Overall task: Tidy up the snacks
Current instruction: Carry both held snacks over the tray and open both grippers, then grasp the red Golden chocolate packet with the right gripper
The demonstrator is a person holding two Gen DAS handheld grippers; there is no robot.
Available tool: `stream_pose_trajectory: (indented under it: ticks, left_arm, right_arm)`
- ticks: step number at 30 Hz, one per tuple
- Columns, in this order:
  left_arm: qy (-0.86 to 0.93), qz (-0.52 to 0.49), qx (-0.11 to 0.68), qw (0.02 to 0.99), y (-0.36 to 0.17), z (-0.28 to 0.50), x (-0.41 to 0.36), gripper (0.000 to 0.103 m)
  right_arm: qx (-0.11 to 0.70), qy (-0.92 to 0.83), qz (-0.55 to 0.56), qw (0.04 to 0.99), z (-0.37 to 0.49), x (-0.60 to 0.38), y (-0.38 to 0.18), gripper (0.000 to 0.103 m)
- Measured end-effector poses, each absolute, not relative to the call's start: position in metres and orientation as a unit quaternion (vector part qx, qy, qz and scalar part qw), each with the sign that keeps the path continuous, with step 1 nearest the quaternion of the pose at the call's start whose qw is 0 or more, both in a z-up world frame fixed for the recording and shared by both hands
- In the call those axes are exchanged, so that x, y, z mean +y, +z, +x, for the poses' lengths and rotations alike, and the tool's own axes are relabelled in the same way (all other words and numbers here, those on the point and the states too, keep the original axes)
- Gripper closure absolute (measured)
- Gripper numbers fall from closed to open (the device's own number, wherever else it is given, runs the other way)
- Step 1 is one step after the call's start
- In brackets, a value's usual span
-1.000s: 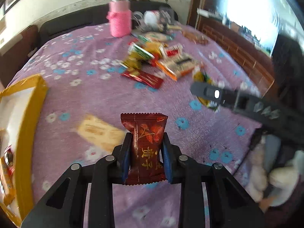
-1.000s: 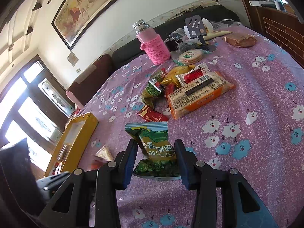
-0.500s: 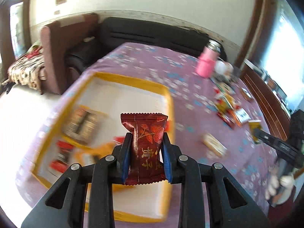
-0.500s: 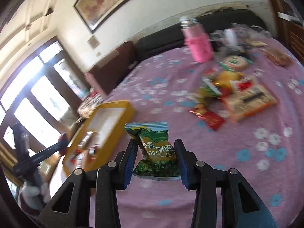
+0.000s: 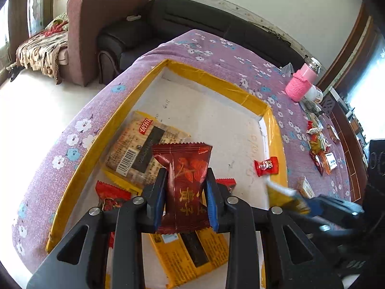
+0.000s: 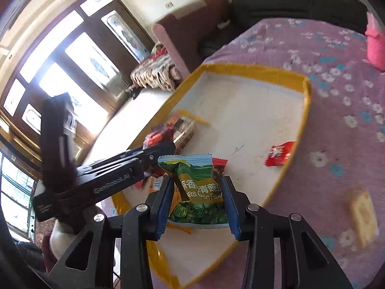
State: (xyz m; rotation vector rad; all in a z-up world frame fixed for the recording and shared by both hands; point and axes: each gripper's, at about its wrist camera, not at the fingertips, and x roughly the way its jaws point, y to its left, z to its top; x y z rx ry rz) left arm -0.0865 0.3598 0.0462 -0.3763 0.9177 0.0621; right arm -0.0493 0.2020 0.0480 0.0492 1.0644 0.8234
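Note:
My left gripper (image 5: pixel 185 192) is shut on a dark red candy packet (image 5: pixel 186 183) and holds it above the yellow-rimmed white tray (image 5: pixel 216 82). My right gripper (image 6: pixel 197 197) is shut on a green pea snack bag (image 6: pixel 197 187), also above the tray (image 6: pixel 252 68). The tray holds a cracker pack (image 5: pixel 144 144), a yellow packet (image 5: pixel 190 257), red packets (image 5: pixel 110 192) and a small red candy (image 5: pixel 266 166) near its right rim. The left gripper's body (image 6: pixel 108 178) shows at the left of the right wrist view.
A pile of snacks (image 5: pixel 321 149) lies on the purple flowered tablecloth (image 5: pixel 216 48) at the far right, near a pink bottle (image 5: pixel 302 84). A pale cracker packet (image 6: pixel 363 216) lies on the cloth right of the tray. A dark sofa (image 5: pixel 192 16) and an armchair (image 5: pixel 79 36) stand beyond.
Both grippers have swung left from the snack pile, each still holding its packet, and now hang over the tray, closer than half a second ago.

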Motion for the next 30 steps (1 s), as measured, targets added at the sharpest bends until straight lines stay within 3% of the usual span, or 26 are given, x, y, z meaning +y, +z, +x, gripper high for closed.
stream_pose_trajectory:
  ticks: [4,9,15,17,20,30]
  left_arm:
    - [0.021,-0.197,0.436,0.878,0.045,-0.084,0.37,0.075]
    - [0.003,-0.206,0.415,0.886,0.056,-0.093,0.371,0.066]
    - [-0.015,-0.214,0.374,0.902,0.087,-0.123,0.358,0.046]
    - [-0.019,-0.207,0.358,0.91,0.102,-0.136,0.345,0.032]
    - [-0.041,-0.196,0.33,0.923,0.12,-0.154,0.319,0.023]
    - [-0.14,-0.191,0.384,0.892,0.098,-0.15,0.217,0.023]
  right_arm:
    - [0.5,0.364,0.015,0.786,-0.044,0.219,0.031,0.059]
    - [0.489,0.373,0.042,0.787,-0.037,0.209,0.039,0.053]
    - [0.445,0.362,0.07,0.816,-0.037,0.158,0.079,0.049]
    - [0.434,0.341,0.085,0.829,-0.034,0.121,0.087,0.048]
    - [0.426,0.295,0.111,0.848,-0.024,0.064,0.091,0.045]
    - [0.429,0.158,0.213,0.864,-0.005,-0.108,0.059,0.044]
